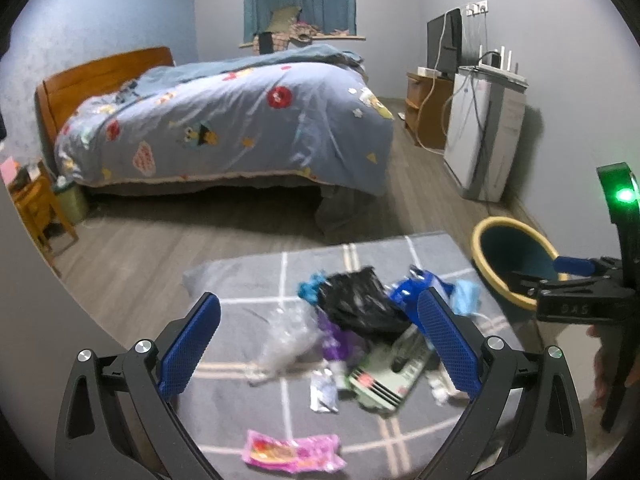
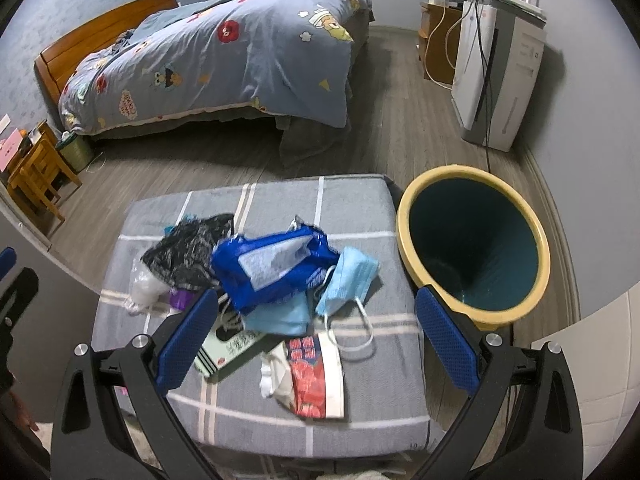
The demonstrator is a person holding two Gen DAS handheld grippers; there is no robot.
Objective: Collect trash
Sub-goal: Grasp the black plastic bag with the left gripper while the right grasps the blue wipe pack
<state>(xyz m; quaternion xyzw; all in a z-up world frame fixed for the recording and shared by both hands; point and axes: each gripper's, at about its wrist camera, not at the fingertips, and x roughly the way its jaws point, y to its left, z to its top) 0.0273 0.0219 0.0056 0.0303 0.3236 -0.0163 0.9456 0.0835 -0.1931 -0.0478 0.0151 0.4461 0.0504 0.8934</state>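
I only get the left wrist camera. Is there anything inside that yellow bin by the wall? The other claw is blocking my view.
Observer: The right wrist camera looks straight into the yellow-rimmed round bin. No trash shows in its dark teal inside.
Operator: What's the light blue blurry thing by the blue bag?
Observer: A light blue paper face mask with white ear loops, leaning on the shiny blue plastic bag.
Operator: Anything else near the front?
Observer: A red-patterned packet with a white edge lies flat on the grey checked cushion, under the open right claw.
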